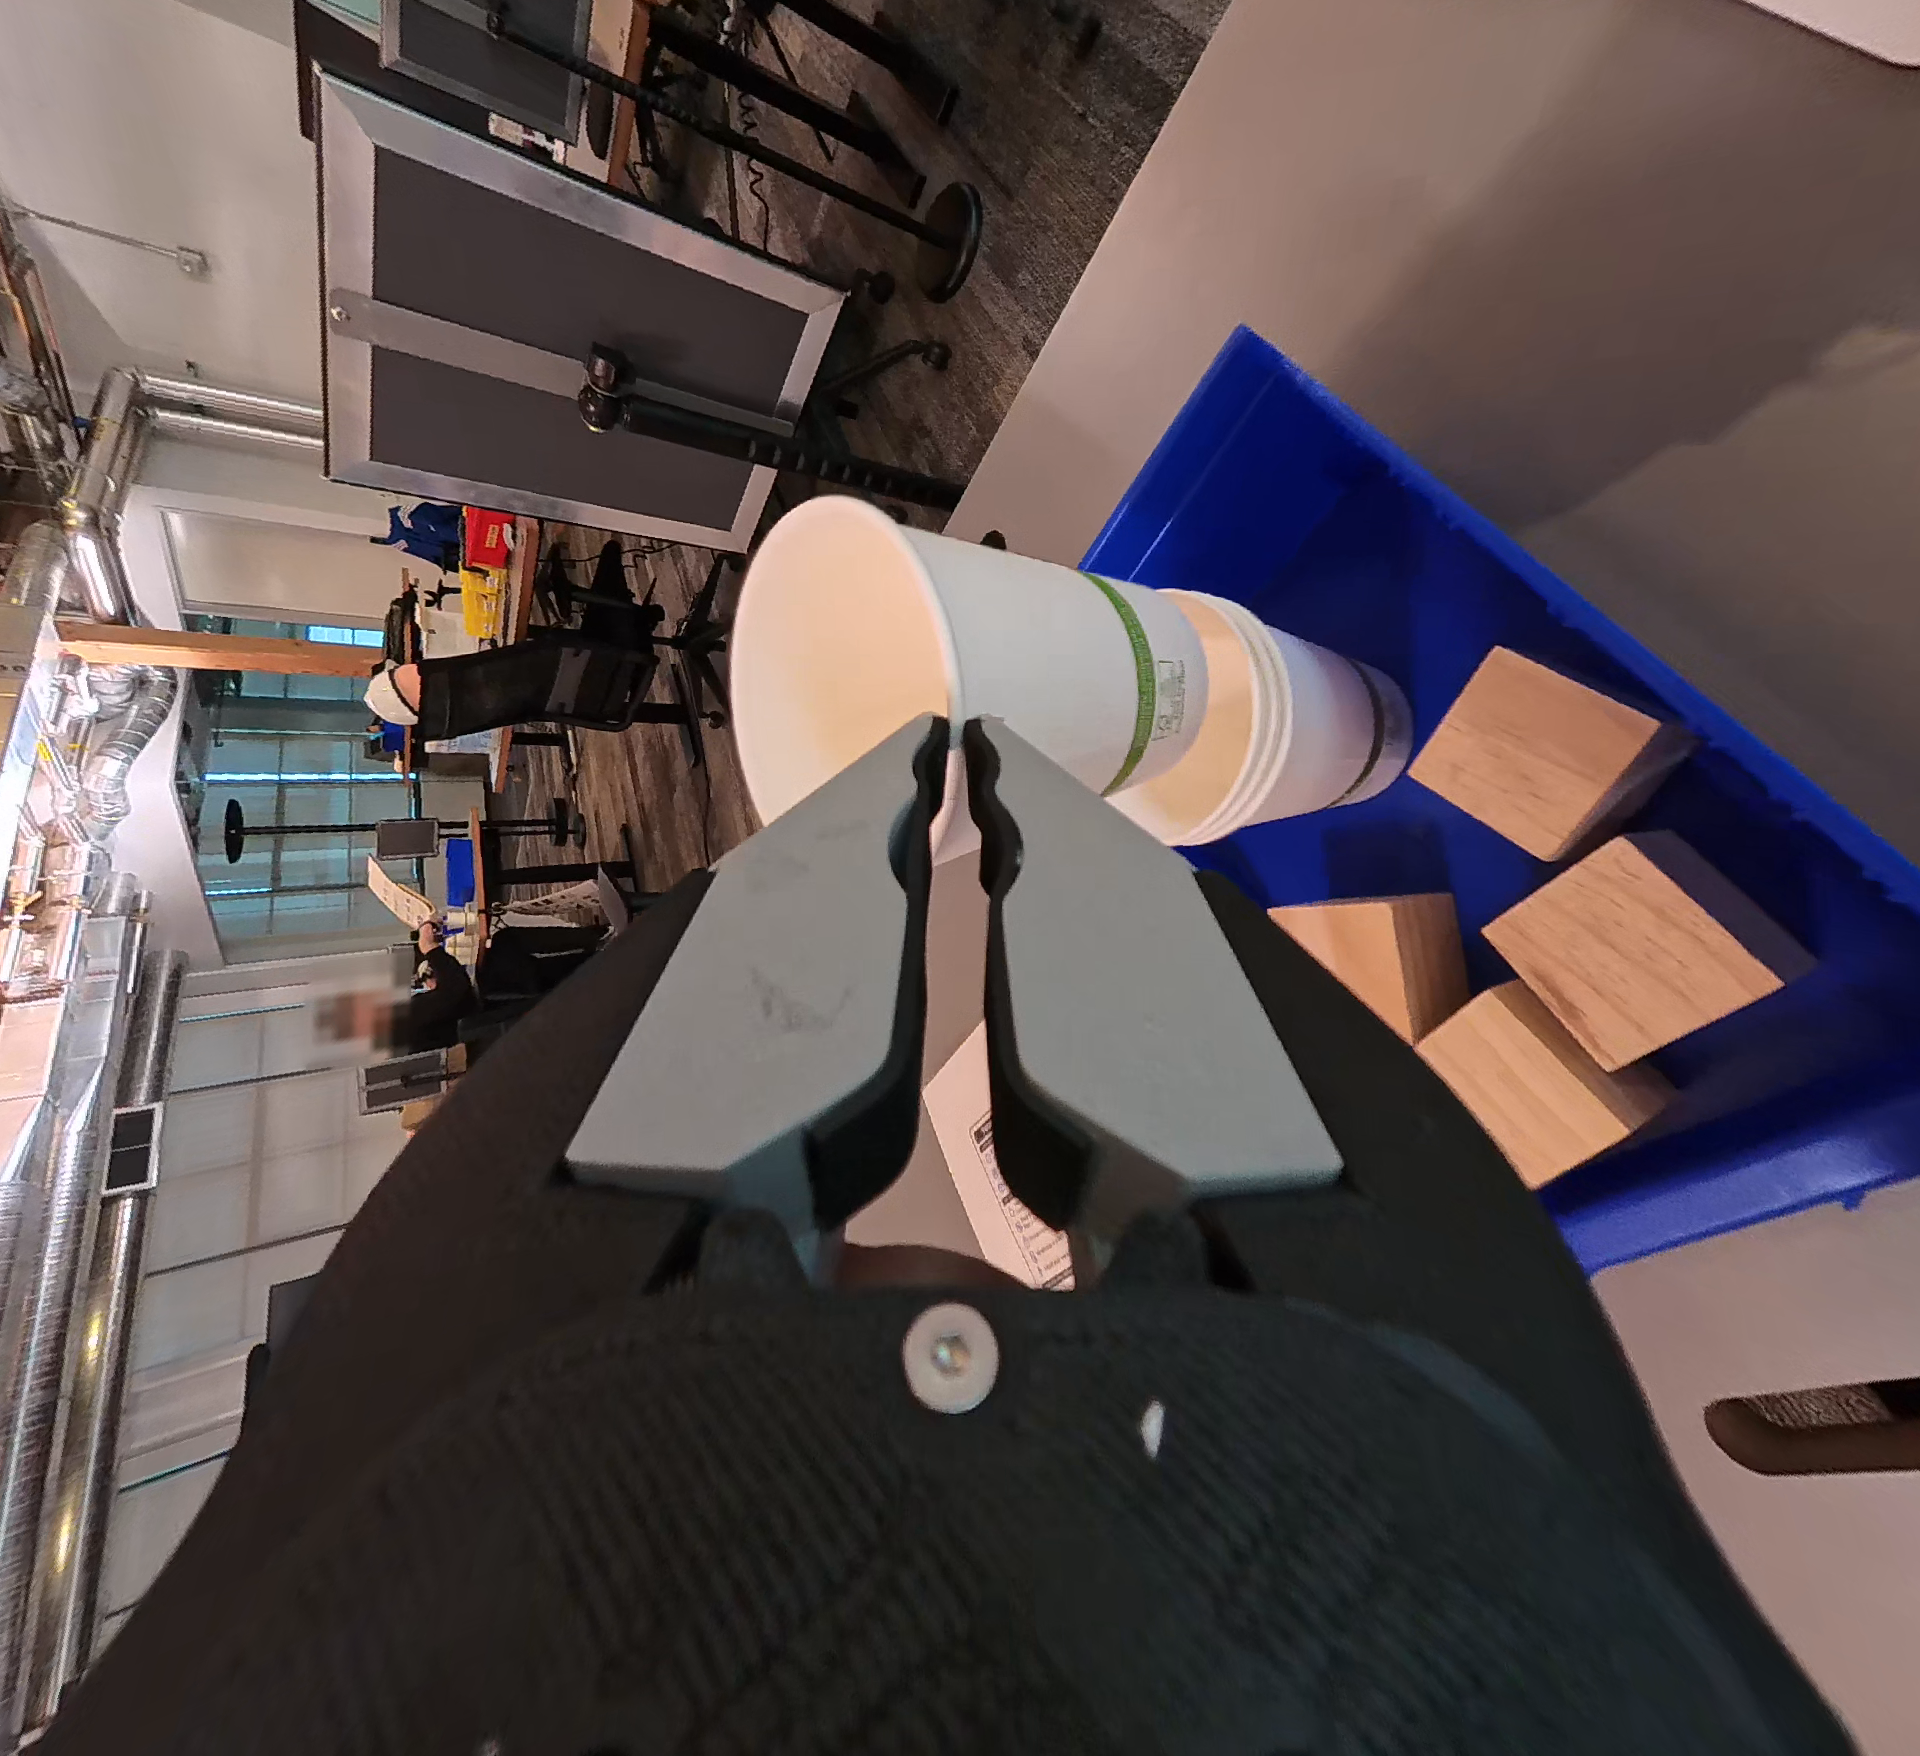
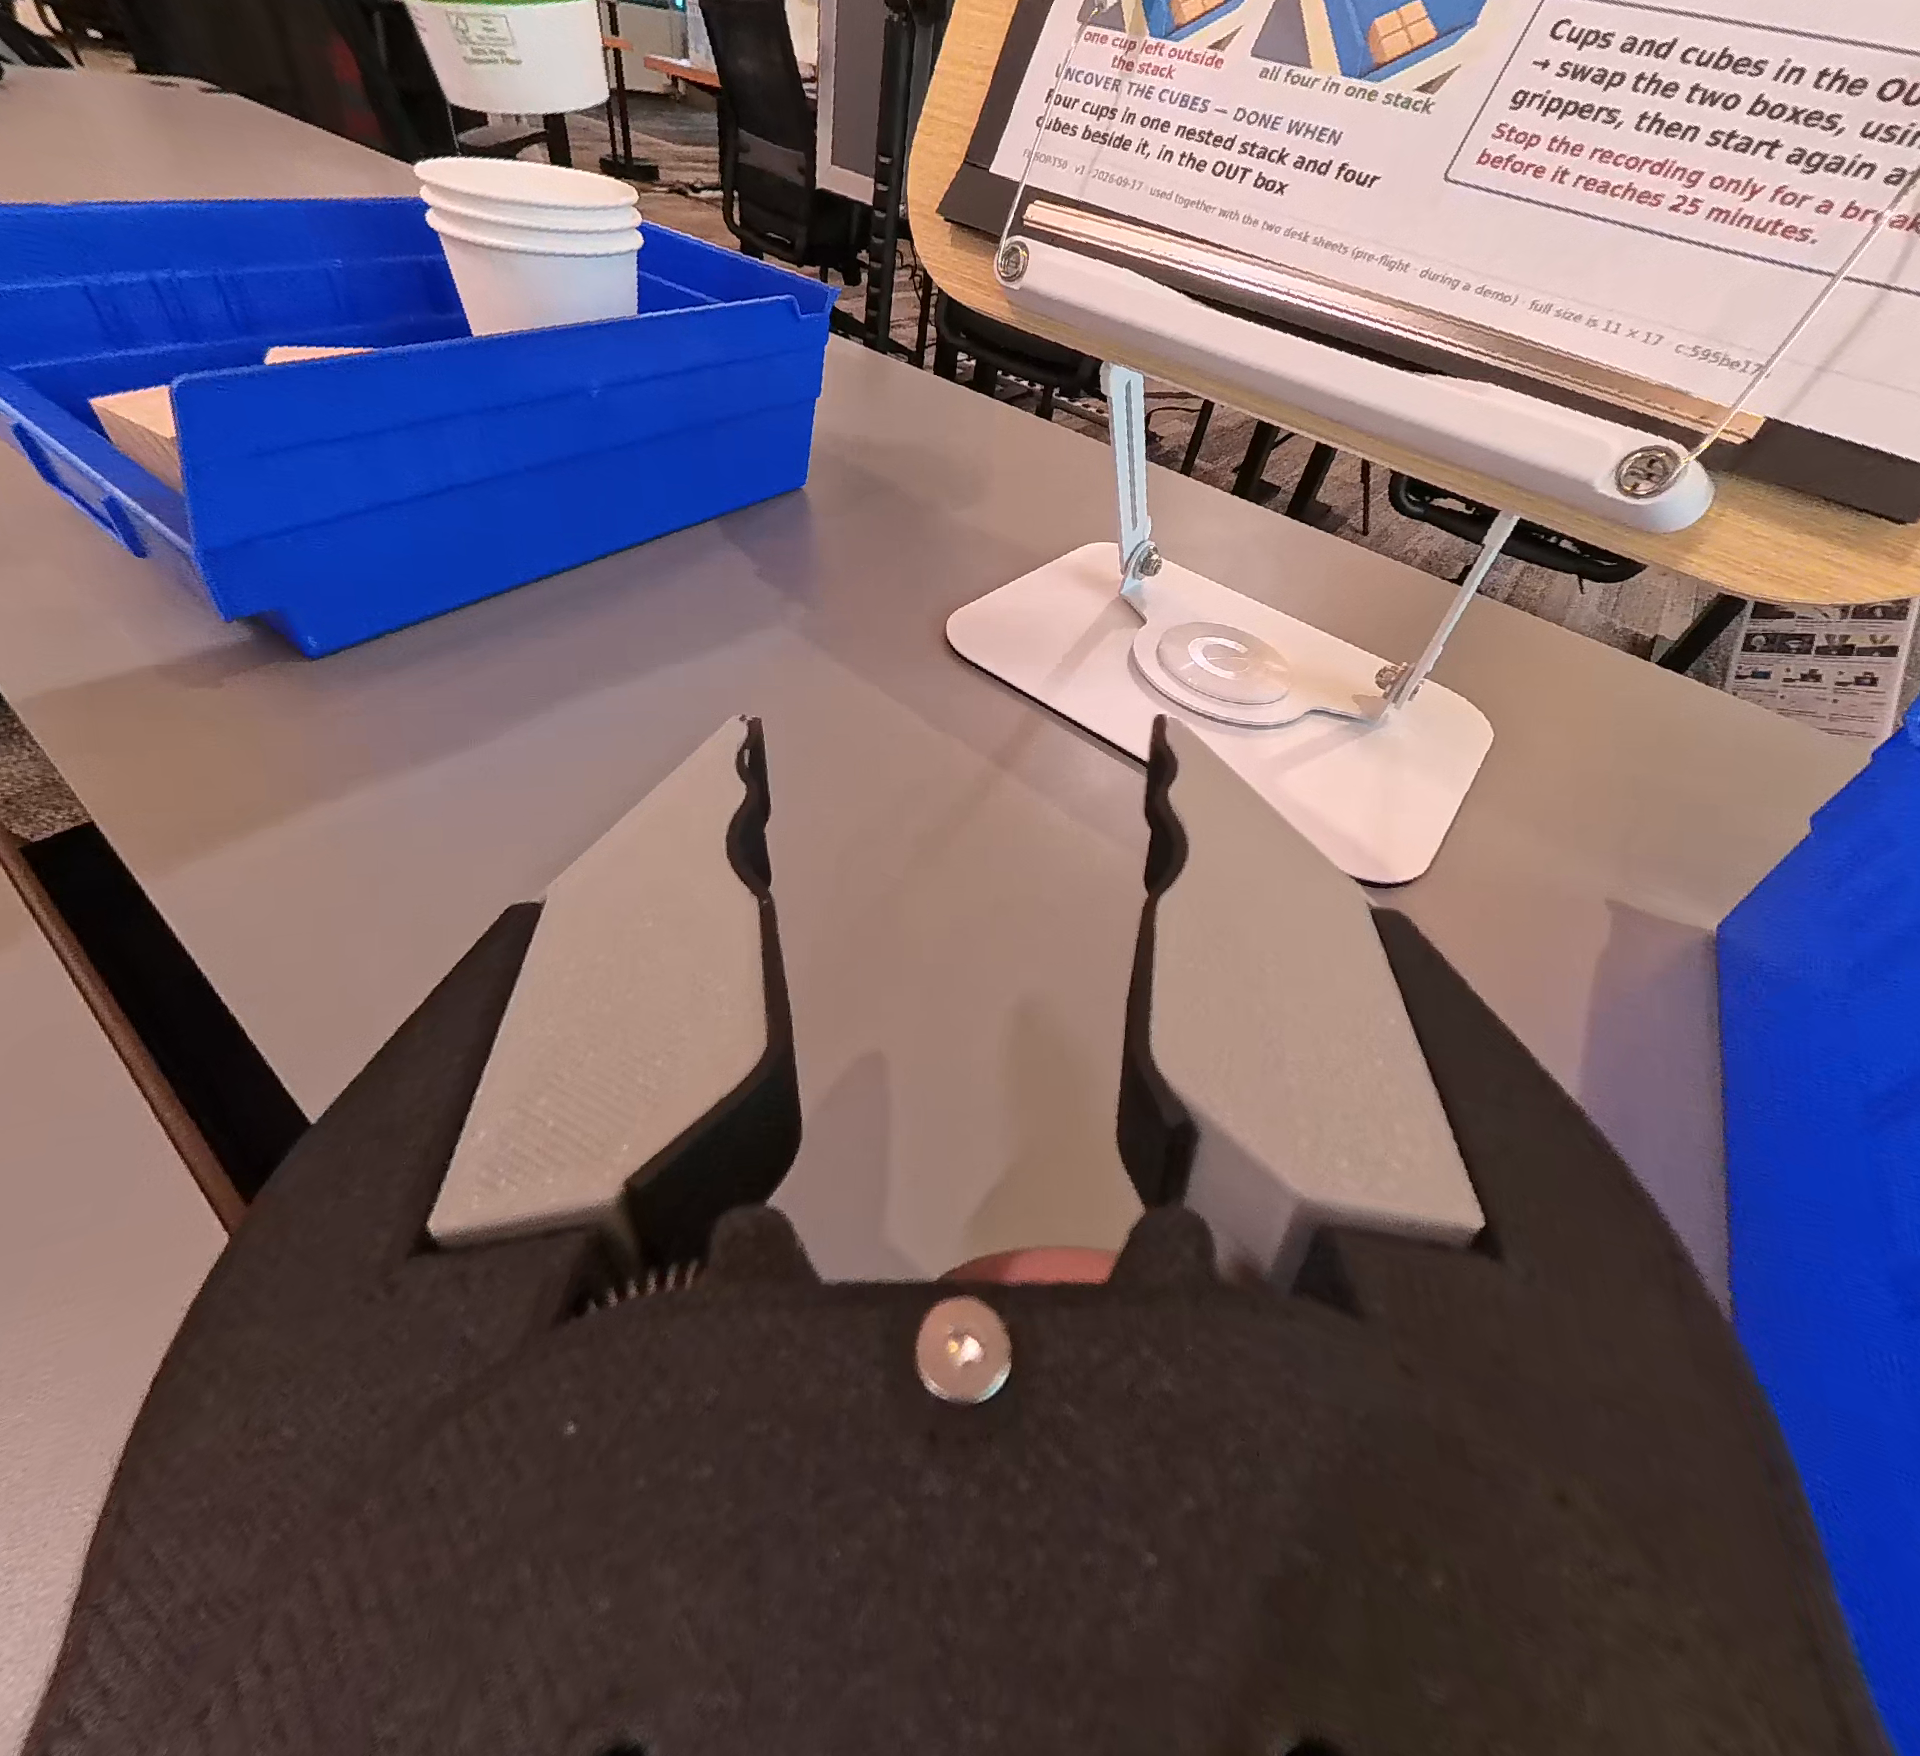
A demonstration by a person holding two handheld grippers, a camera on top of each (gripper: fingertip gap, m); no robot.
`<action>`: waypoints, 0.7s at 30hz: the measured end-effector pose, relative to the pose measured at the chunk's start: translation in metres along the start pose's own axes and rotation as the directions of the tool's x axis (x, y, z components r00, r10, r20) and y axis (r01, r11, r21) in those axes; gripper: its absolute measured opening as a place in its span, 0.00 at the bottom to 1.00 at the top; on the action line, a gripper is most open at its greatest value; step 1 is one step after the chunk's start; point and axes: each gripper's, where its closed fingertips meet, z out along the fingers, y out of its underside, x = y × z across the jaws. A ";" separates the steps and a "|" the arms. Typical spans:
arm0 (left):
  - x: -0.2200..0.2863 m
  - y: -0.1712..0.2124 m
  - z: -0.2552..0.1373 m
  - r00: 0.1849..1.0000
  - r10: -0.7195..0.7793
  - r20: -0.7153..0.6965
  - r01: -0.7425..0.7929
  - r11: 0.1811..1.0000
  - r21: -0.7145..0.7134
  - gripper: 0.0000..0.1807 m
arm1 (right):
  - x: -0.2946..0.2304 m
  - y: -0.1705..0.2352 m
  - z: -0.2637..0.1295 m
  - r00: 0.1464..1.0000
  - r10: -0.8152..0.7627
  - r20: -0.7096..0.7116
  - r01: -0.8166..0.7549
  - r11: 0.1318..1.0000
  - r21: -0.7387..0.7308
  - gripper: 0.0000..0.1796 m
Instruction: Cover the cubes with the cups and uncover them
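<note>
left gripper [image 1: 957, 721]: pinched on the rim of the top cup [image 1: 997, 667], one finger inside the mouth, one outside.
top cup: white with a green band, lifted partly out of the stack [image 1: 1304, 730]; its base is in the next cup's mouth.
stack: three white cups nested, standing in the blue bin [image 1: 1340, 501] at its far end.
cubes [image 1: 1636, 943]: four wooden ones, bare, loose in the bin's near end beside the stack.
right gripper [image 2: 954, 732]: jaws wide, holding nothing, over bare grey tabletop [image 2: 883, 522].
bin: on the tabletop left of the right gripper, well apart from it.
stand [image 2: 1226, 667]: white base just past the right fingertips, carries an instruction sheet [image 2: 1455, 85].
second blue bin [image 2: 1829, 1135]: only a corner shows, right edge of the right wrist view.
</note>
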 end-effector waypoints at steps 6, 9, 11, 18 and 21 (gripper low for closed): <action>0.002 -0.004 -0.012 1.000 0.009 0.004 -0.009 1.000 0.013 0.01 | 0.003 0.000 0.000 1.000 0.005 -0.008 -0.005 1.000 0.002 0.39; 0.004 -0.008 -0.018 1.000 0.013 0.007 -0.013 1.000 0.022 0.00 | 0.005 -0.001 -0.001 1.000 0.007 -0.012 -0.007 1.000 0.004 0.39; 0.005 -0.011 -0.022 1.000 0.018 0.007 -0.018 0.999 0.028 0.00 | 0.005 -0.001 -0.001 1.000 0.008 -0.014 -0.008 1.000 0.006 0.39; 0.014 -0.026 -0.036 0.998 0.056 0.016 -0.056 0.997 0.050 0.00 | 0.008 -0.002 -0.002 1.000 0.009 -0.021 -0.009 1.000 0.012 0.39; 0.019 -0.034 -0.041 0.997 0.075 0.017 -0.076 0.995 0.063 0.00 | 0.009 -0.003 -0.003 1.000 0.011 -0.023 -0.010 1.000 0.016 0.39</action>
